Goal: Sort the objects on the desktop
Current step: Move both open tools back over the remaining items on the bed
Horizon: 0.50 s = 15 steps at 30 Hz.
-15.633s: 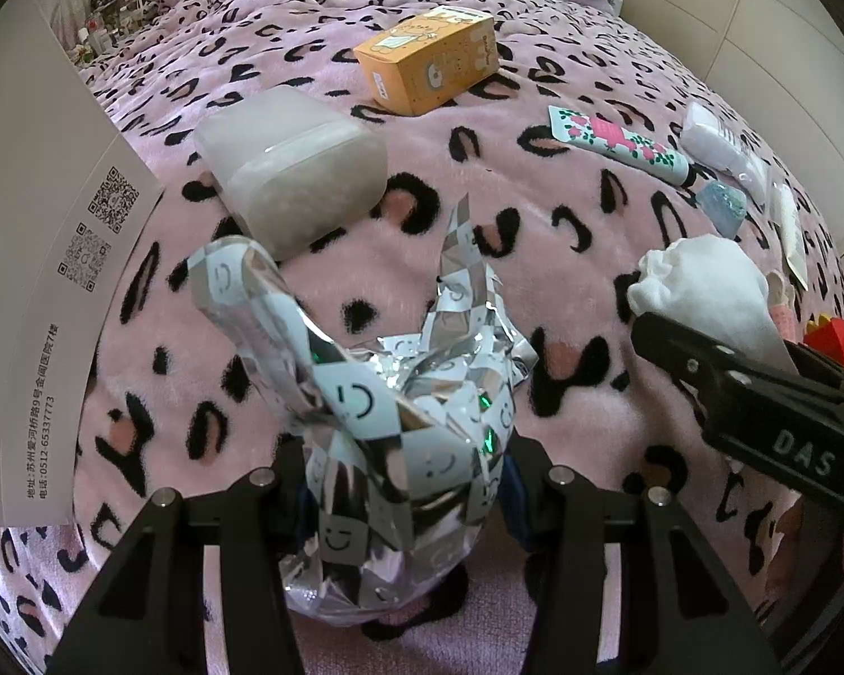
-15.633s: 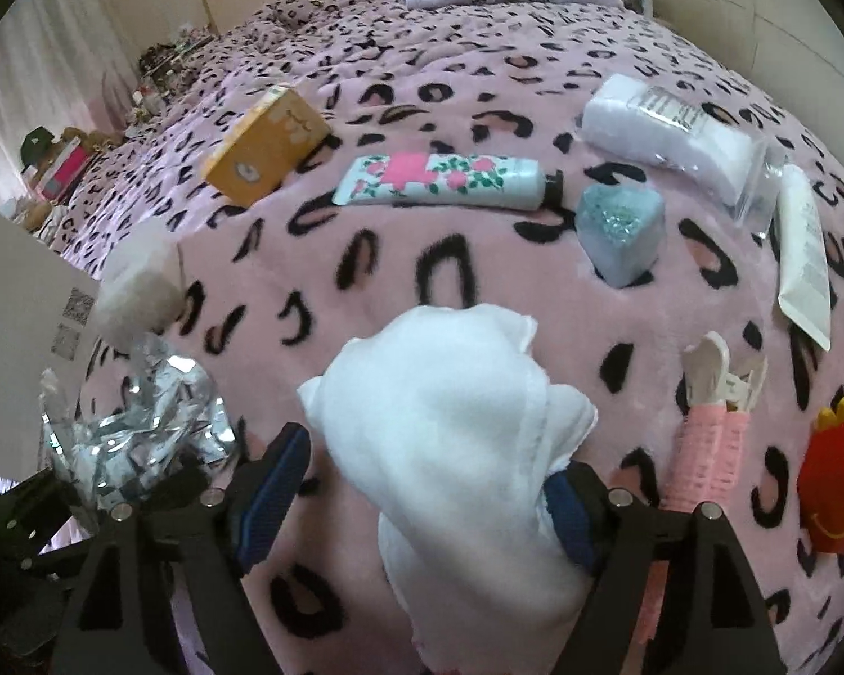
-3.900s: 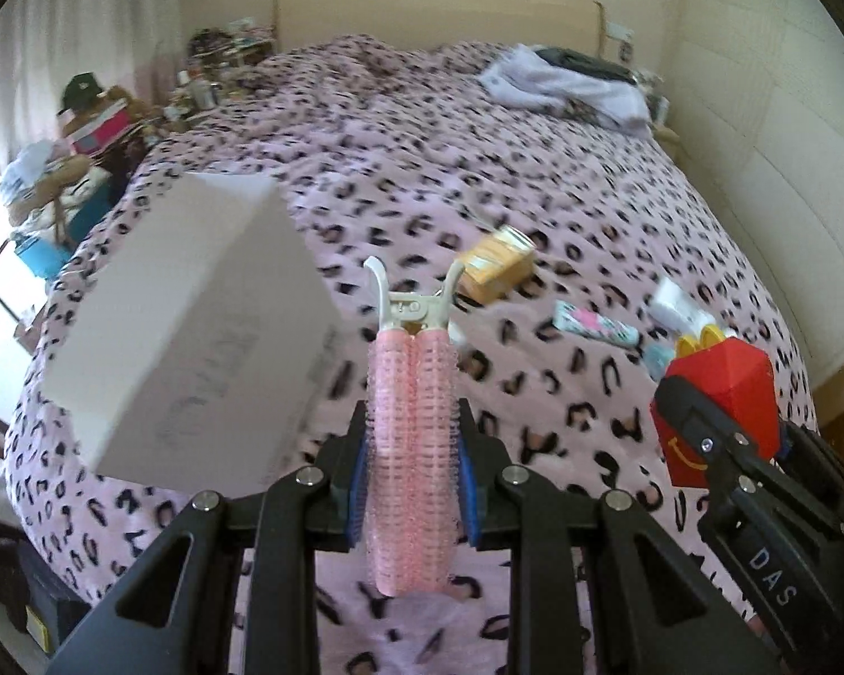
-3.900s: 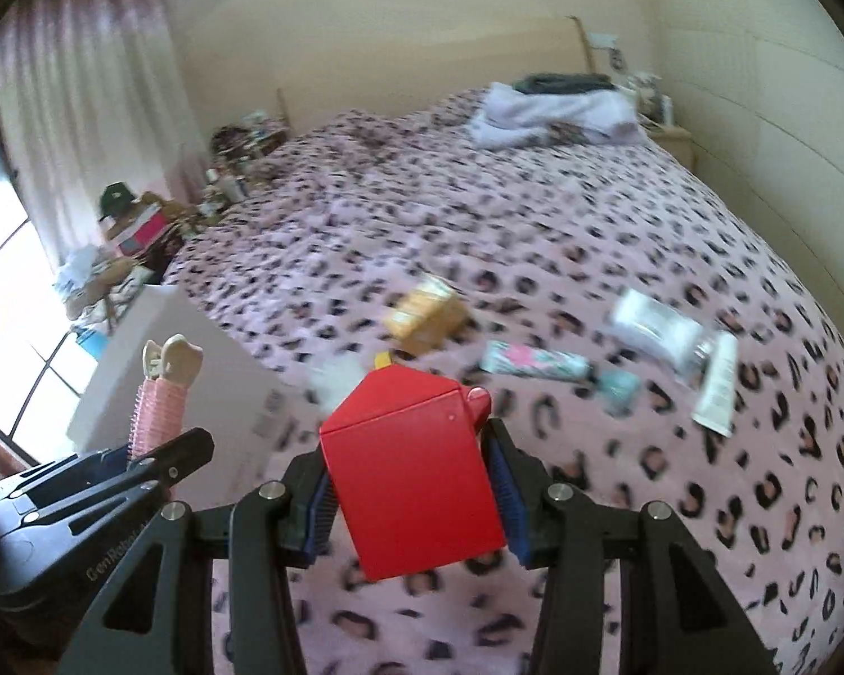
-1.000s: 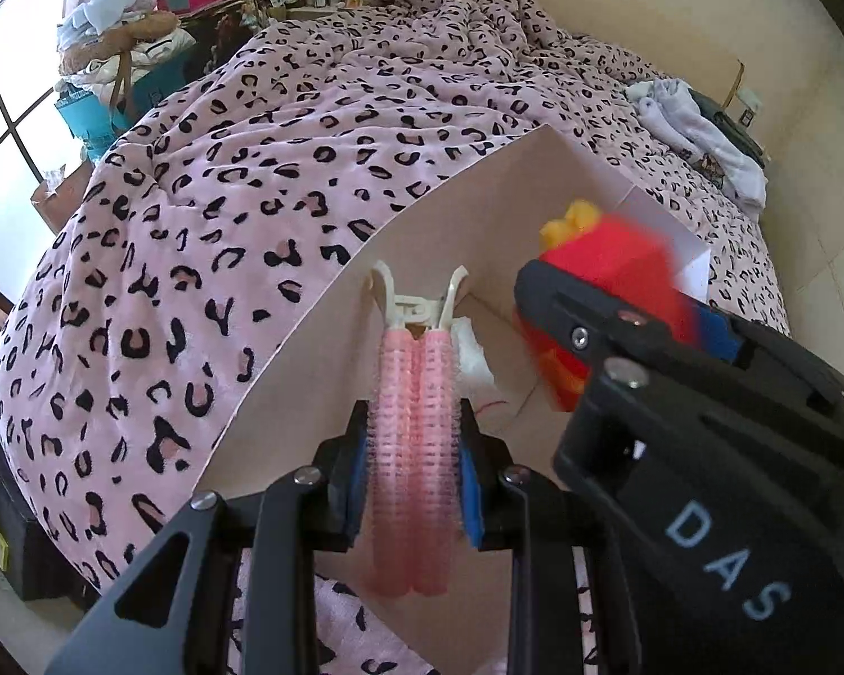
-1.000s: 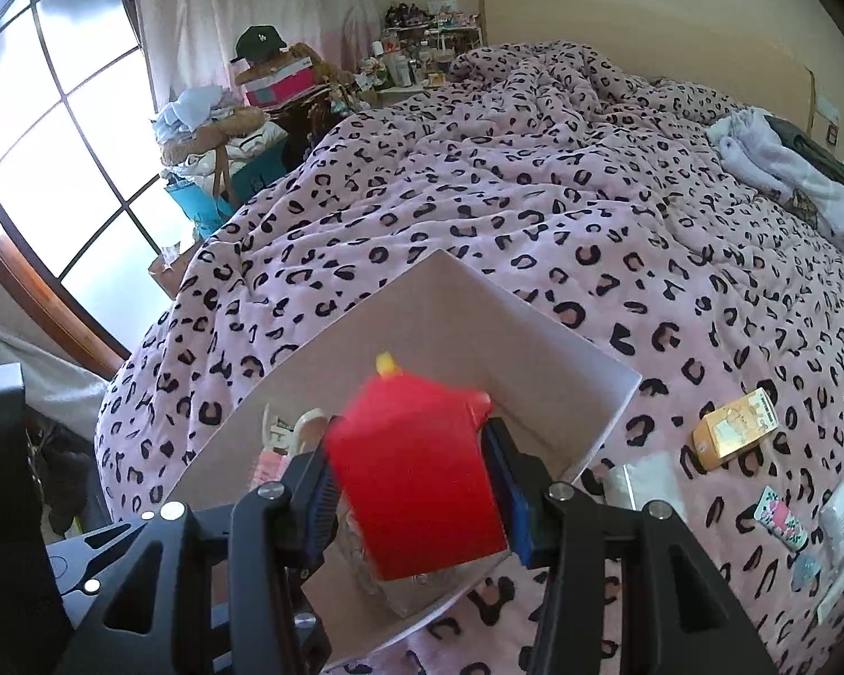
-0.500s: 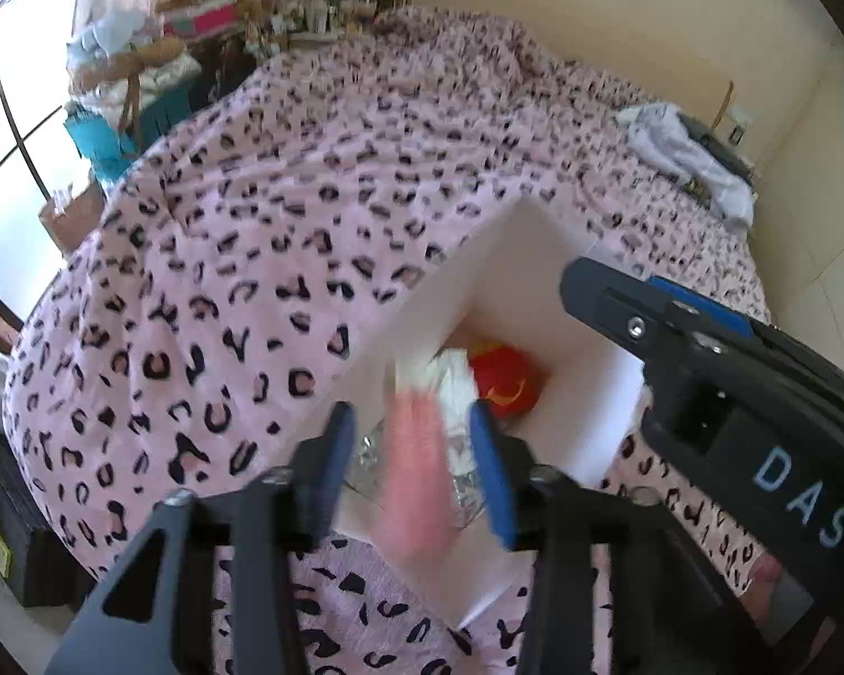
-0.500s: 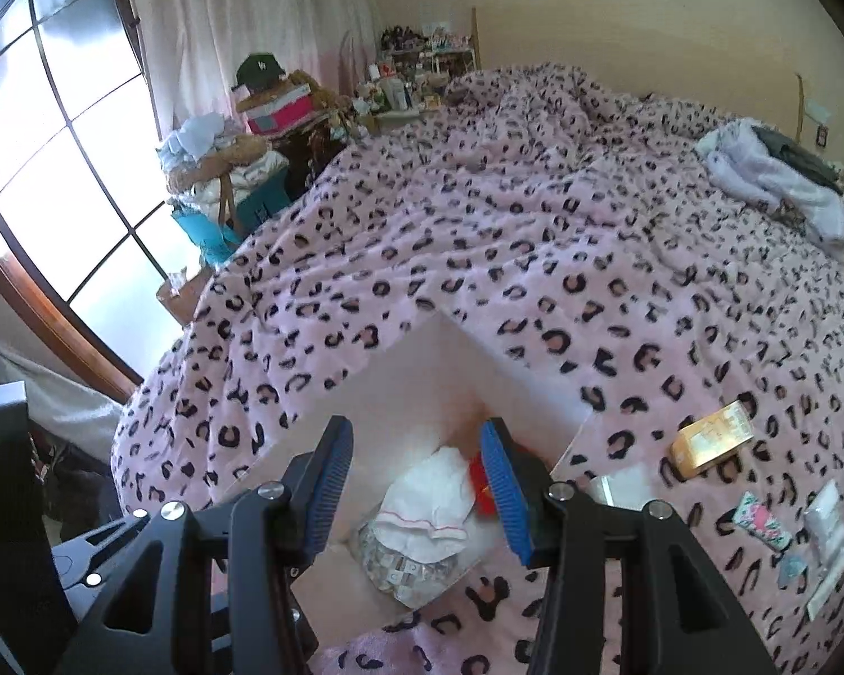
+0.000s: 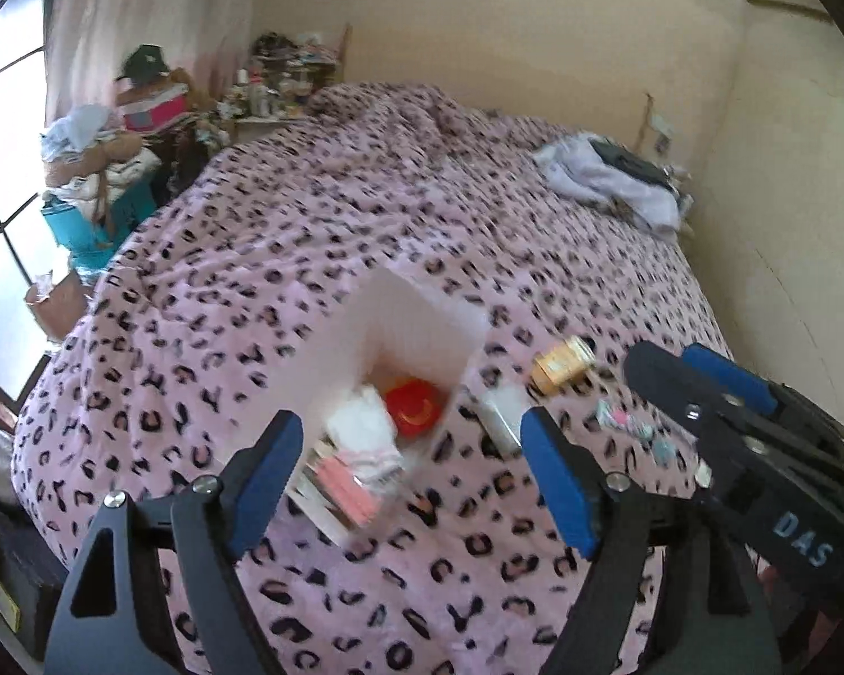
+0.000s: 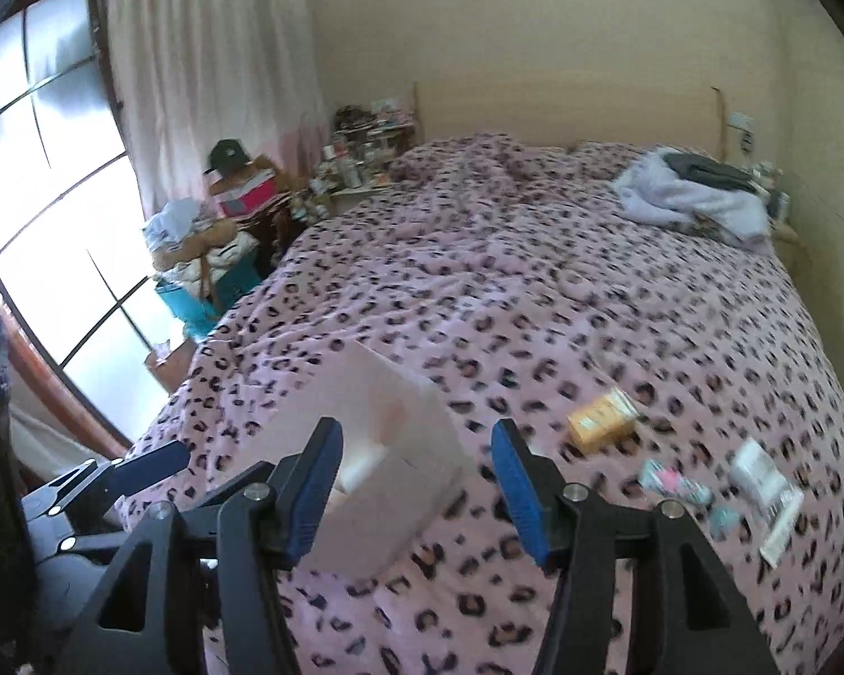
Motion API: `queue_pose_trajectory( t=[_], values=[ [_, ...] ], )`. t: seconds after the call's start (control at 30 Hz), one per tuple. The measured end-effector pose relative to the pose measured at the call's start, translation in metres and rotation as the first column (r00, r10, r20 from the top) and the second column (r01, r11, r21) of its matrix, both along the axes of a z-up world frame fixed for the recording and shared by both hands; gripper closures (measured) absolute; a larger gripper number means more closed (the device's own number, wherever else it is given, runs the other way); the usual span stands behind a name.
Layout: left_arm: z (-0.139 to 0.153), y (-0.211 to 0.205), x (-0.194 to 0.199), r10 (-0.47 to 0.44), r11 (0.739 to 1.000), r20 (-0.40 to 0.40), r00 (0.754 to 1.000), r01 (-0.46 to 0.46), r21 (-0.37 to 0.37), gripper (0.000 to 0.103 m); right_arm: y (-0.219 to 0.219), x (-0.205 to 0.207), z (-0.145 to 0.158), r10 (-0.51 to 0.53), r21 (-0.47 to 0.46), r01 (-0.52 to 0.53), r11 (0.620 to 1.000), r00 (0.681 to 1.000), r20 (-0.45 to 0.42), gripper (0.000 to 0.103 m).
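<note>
A white open box [image 9: 411,332] stands on the pink leopard-print bed. Inside it lie the red carton [image 9: 413,408], a white cloth [image 9: 360,422] and the pink hair roller [image 9: 346,484]. My left gripper [image 9: 411,472] hangs above the box, its jaws opening with nothing between them. At the right edge of the left wrist view the right gripper [image 9: 703,388] shows from the side. In the right wrist view my right gripper [image 10: 416,478] is above the box [image 10: 388,450], jaws opening and empty. The left gripper [image 10: 140,467] shows at lower left.
On the bedspread right of the box lie an orange carton [image 10: 602,419], a floral tube [image 10: 672,481], a white packet [image 10: 759,478] and a frosted case [image 9: 501,413]. Folded clothes [image 10: 692,194] lie at the bed's head. Cluttered furniture [image 10: 219,236] and a window stand on the left.
The left gripper let go of the pink roller and the right gripper let go of the red carton, which now lie in the box. Both grippers have risen and pulled back, jaws wider.
</note>
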<state>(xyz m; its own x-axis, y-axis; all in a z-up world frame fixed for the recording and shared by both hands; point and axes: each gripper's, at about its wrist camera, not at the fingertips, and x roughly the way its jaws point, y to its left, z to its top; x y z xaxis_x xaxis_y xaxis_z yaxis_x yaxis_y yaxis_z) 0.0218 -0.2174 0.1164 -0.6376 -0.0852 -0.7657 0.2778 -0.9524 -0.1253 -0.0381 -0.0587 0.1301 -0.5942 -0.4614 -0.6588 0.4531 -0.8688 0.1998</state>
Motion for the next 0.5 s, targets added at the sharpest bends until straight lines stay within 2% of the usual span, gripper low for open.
queue_pose_trajectory(
  t=[0.23, 0.37, 0.5],
  values=[
    [-0.053, 0.056, -0.009, -0.102, 0.995, 0.101, 0.990, 0.103, -0.006, 0.022, 0.085, 0.014, -0.046, -0.179, -0.007, 0.180, 0.984, 0.981, 0.080, 0.046],
    [-0.085, 0.082, -0.015, -0.141, 0.990, 0.145, 0.979, 0.140, 0.014, 0.022, 0.135, 0.022, -0.072, -0.280, -0.006, 0.283, 0.959, 0.952, 0.123, 0.047],
    [-0.112, 0.106, -0.018, -0.170, 0.985, 0.183, 0.968, 0.173, -0.001, 0.022, 0.169, 0.030, -0.100, -0.356, 0.020, 0.357, 0.934, 0.924, 0.141, 0.046]
  ],
)
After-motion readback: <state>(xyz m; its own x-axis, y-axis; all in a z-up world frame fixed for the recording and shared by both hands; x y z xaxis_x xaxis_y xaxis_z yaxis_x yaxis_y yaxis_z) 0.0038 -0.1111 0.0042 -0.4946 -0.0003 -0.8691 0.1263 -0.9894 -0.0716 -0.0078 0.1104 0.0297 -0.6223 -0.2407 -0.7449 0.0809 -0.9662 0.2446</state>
